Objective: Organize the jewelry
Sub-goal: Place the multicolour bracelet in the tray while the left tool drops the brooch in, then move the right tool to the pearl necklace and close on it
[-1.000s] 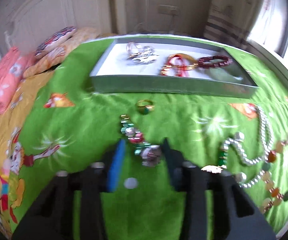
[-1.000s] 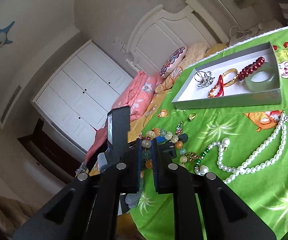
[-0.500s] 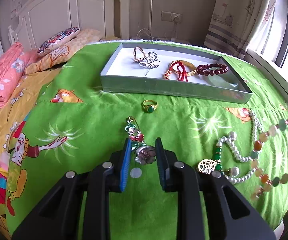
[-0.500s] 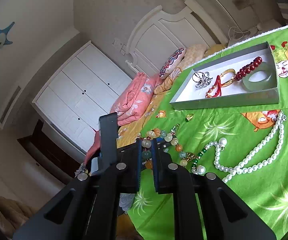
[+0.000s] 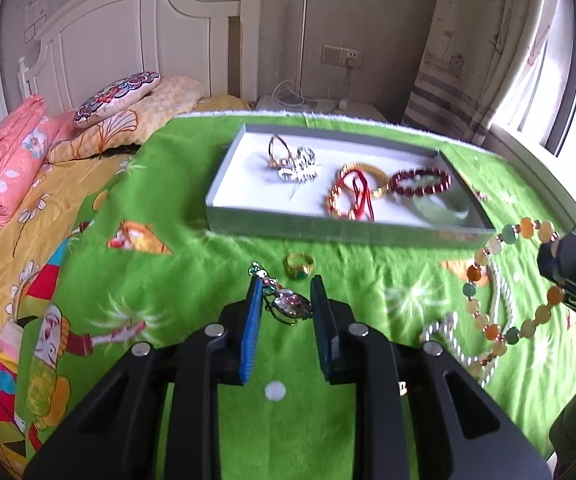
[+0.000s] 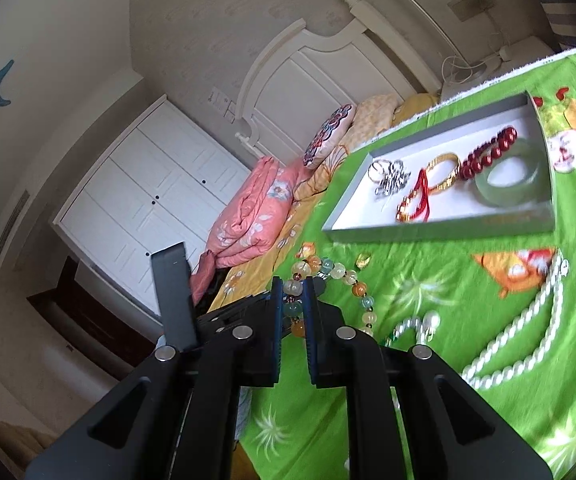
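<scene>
My left gripper [image 5: 284,298] is shut on a jewelled brooch [image 5: 288,304] and holds it above the green blanket. My right gripper [image 6: 292,290] is shut on a bead bracelet [image 6: 337,272] of orange, white and green beads, lifted off the bed; the bracelet also hangs at the right of the left wrist view [image 5: 499,304]. The grey tray [image 5: 327,226] lies ahead with silver rings [image 5: 295,164], a red and gold bangle [image 5: 351,196], a dark red bead bracelet [image 5: 419,180] and a jade bangle [image 6: 511,176].
A gold ring with a green stone [image 5: 299,266] lies on the blanket before the tray. A pearl necklace [image 6: 527,332] lies at the right. Pillows [image 5: 120,92] and a folded pink quilt [image 5: 4,168] are at the left by the headboard.
My left gripper closed on the brooch and lifted it off the blanket. My right gripper kept the bead bracelet and rose a little.
</scene>
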### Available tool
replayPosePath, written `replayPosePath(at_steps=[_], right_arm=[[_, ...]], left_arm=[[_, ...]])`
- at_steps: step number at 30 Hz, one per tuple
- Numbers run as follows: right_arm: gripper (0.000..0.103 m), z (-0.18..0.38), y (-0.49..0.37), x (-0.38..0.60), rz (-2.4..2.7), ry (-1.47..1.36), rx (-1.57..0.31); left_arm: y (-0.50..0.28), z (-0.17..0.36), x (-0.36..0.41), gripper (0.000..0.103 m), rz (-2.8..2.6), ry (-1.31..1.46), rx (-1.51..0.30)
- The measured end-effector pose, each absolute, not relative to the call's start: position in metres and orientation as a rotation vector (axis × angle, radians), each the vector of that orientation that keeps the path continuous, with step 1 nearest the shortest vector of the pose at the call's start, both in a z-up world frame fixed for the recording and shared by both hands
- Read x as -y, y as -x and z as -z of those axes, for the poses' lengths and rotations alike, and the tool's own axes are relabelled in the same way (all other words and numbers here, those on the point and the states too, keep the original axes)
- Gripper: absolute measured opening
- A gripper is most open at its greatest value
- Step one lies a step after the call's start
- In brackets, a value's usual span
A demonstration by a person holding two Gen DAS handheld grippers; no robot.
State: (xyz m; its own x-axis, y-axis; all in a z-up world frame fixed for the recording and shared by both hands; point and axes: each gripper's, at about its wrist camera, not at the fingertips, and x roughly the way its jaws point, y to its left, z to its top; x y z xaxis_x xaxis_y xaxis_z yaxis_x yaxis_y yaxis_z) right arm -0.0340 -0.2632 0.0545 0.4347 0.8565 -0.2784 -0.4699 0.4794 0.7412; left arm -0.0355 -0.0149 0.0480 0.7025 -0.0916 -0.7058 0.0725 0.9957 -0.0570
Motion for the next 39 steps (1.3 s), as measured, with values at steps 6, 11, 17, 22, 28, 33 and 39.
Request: replayPosePath(at_steps=[6, 11, 17, 22, 28, 33, 39], right_arm=[[0.013, -0.069, 0.008, 0.264, -0.874, -0.646, -0.684], [0.013, -0.078, -0.023, 0.263, -0.835, -0.655, -0.674], [0.013, -0.081, -0.078, 0.255, -0.744, -0.646, -0.701], [0.013, -0.073, -0.115, 0.246, -0.680, -0.629, -0.739], [0.015, -0.055, -0.148, 0.235, -0.530, -0.508, -0.776], [0.017, -0.045, -0.145, 0.247, -0.433, -0.455, -0.822], [0.020, -0.044, -0.100, 0.291, -0.464, -0.514, -0.769]], left_arm=[[0.013, -0.065, 0.012, 0.024, 0.095, 0.026, -0.768], [-0.024, -0.072, 0.013, 0.024, 0.097, 0.038, -0.785], [-0.071, -0.068, 0.014, 0.024, 0.073, 0.052, -0.829], [-0.099, -0.058, 0.016, 0.024, 0.034, 0.047, -0.859], [-0.113, -0.044, 0.007, 0.063, -0.045, 0.060, -0.865], [-0.091, -0.042, 0.001, 0.084, -0.076, 0.022, -0.814], [-0.042, -0.038, -0.013, 0.091, -0.054, 0.042, -0.825]])
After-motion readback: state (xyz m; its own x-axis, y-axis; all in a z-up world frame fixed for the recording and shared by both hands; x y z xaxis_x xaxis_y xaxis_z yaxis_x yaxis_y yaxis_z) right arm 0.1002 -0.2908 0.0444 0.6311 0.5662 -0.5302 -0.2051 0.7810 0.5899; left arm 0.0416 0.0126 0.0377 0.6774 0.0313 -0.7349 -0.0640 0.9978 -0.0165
